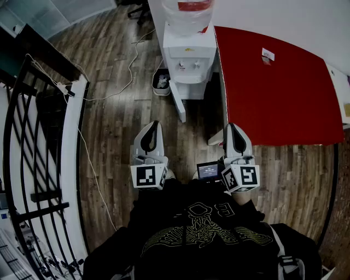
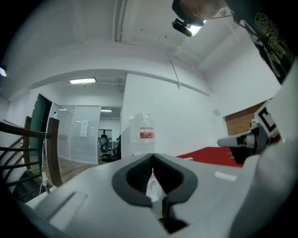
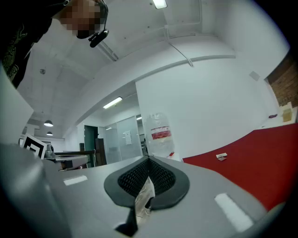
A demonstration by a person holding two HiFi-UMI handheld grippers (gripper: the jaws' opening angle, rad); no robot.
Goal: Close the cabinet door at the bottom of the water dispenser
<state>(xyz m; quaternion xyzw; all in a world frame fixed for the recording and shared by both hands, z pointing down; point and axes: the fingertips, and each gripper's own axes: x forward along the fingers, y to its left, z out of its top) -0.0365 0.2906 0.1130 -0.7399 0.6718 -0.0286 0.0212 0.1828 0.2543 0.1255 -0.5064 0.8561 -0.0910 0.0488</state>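
Note:
The white water dispenser (image 1: 188, 57) stands ahead against the wall, with its bottle (image 1: 188, 12) on top. Its bottom cabinet door (image 1: 179, 101) hangs open, swung out toward me at the dispenser's left. My left gripper (image 1: 151, 126) and right gripper (image 1: 232, 127) are held level in front of me, well short of the door, both shut and empty. In the left gripper view the jaws (image 2: 152, 156) meet with nothing between them, and the bottle (image 2: 141, 136) shows beyond. The right gripper (image 3: 149, 160) is likewise shut, bottle (image 3: 160, 135) ahead.
A red table (image 1: 284, 93) fills the right side next to the dispenser. A small bin (image 1: 161, 81) sits on the wood floor left of the dispenser. A black railing (image 1: 33, 164) and a white cable (image 1: 93, 164) run along the left.

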